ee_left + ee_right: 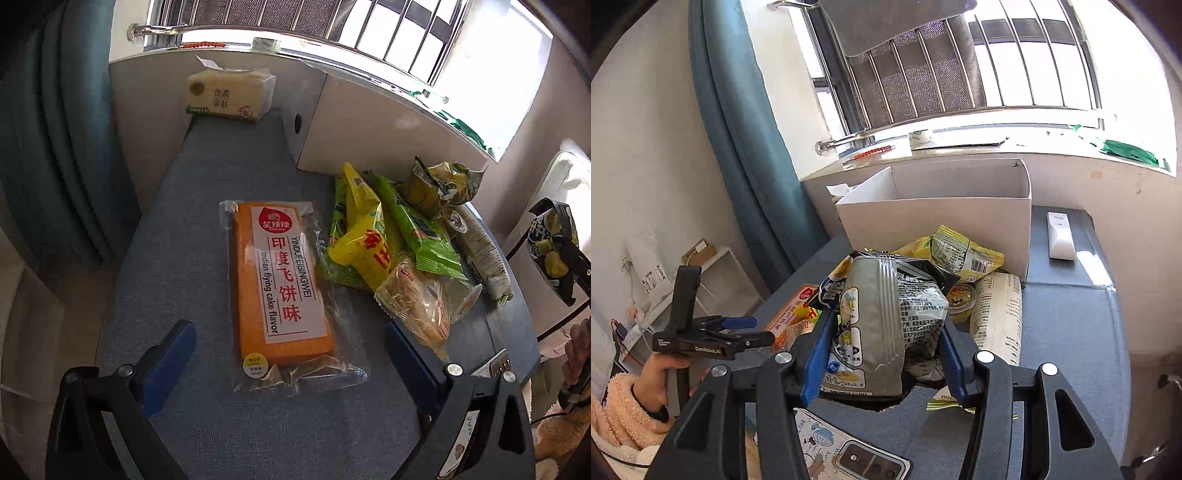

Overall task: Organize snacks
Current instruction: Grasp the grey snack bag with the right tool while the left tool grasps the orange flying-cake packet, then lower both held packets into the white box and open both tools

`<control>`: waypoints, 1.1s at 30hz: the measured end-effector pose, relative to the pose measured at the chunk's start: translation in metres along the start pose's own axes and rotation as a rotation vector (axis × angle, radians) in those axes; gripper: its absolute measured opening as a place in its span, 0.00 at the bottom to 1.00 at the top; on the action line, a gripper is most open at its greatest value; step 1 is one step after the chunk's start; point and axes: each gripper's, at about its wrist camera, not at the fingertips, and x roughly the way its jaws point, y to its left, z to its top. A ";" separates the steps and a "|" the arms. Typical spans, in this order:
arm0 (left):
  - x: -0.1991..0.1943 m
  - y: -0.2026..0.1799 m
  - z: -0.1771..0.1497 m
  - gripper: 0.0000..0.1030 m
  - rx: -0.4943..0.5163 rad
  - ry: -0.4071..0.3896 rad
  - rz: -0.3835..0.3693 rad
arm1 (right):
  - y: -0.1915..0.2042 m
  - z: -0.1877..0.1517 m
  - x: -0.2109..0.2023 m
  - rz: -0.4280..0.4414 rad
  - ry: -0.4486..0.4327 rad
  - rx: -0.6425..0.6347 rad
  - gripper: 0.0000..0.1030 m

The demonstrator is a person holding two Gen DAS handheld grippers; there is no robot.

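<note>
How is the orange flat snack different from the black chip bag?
The orange flat snack lies flat on the blue table, while the black chip bag is lifted up, pinched in the right gripper.
The orange snack is a smooth slab in clear wrap; the chip bag is puffy and crinkled, dark and silver.
Nothing holds the orange snack: the left gripper hangs over it with its jaws wide apart.
Both are sealed snack packs.

1. The orange snack pack (282, 284) on the desk is showing "印度飞饼味", "YINDUFEIBINGWEI" and "Indian flying cake flavor".
2. The tissue pack (229, 96) is reading "丝柔亲肤".
3. The left hand-held gripper (738, 328) is carrying the mark "GenRobot.AI" on its body.
</note>
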 end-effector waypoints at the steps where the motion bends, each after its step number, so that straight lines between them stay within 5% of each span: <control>1: 0.006 -0.001 0.003 1.00 0.004 0.006 -0.009 | 0.001 -0.003 -0.002 -0.018 0.000 0.008 0.56; 10: 0.040 -0.023 0.018 1.00 0.134 0.035 0.200 | 0.004 -0.024 -0.025 -0.043 -0.030 0.072 0.56; 12: 0.038 -0.025 0.015 0.97 0.152 0.013 0.189 | 0.004 -0.025 -0.027 -0.048 -0.028 0.072 0.56; 14: 0.031 -0.023 0.012 0.88 0.162 -0.008 0.178 | 0.004 -0.026 -0.027 -0.043 -0.028 0.080 0.57; 15: 0.025 -0.022 0.011 0.65 0.161 -0.029 0.180 | 0.003 -0.026 -0.025 -0.039 -0.023 0.081 0.57; 16: 0.020 -0.017 0.011 0.57 0.139 -0.034 0.156 | 0.004 -0.027 -0.023 -0.039 -0.018 0.082 0.57; 25: -0.032 0.015 0.002 0.56 0.017 -0.140 -0.023 | 0.014 -0.024 -0.009 -0.013 0.001 0.057 0.57; 30: -0.070 0.004 0.026 0.56 0.030 -0.268 -0.098 | 0.008 -0.002 0.003 0.036 -0.014 0.087 0.57; 33: -0.078 -0.011 0.057 0.56 0.059 -0.319 -0.148 | -0.005 0.025 0.013 -0.005 -0.016 0.109 0.57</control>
